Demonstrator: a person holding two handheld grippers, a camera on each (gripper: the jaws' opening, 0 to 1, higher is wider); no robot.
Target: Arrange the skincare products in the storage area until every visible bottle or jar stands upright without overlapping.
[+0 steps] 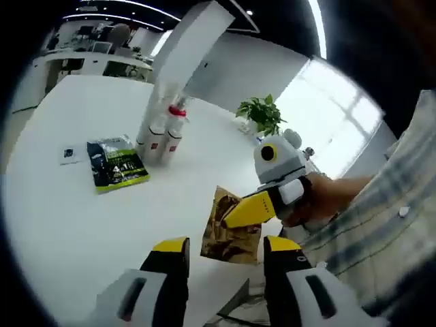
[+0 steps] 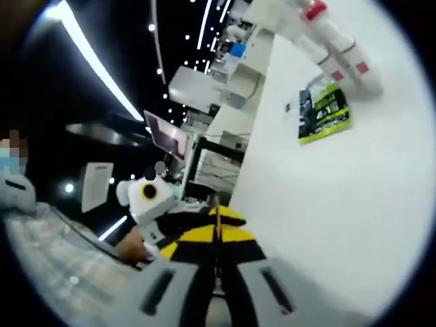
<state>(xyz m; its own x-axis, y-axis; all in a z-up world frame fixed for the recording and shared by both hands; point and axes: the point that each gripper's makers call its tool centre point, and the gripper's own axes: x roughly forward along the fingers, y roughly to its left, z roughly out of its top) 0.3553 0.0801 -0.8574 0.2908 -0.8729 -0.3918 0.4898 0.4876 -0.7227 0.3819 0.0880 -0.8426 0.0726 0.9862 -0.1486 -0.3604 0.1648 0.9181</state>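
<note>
Two white bottles (image 1: 158, 138) stand close together at the far side of the white table (image 1: 68, 225), one with a red cap (image 1: 177, 111). In the right gripper view the same bottles (image 2: 337, 48) lie toward the top right. A green and black packet (image 1: 117, 163) lies flat beside them and appears again as the packet (image 2: 325, 112). My right gripper (image 1: 231, 216) is shut on a crinkled gold sachet (image 1: 228, 238) held above the table. In its own view the right gripper (image 2: 216, 228) has its jaws pressed together. My left gripper (image 1: 225, 248) is open just below the sachet.
A small dark card (image 1: 70, 154) lies left of the packet. A potted plant (image 1: 262, 112) stands at the table's far edge. A person's hand (image 1: 320, 201) and checked sleeve (image 1: 381, 231) are at the right. Desks and chairs fill the background.
</note>
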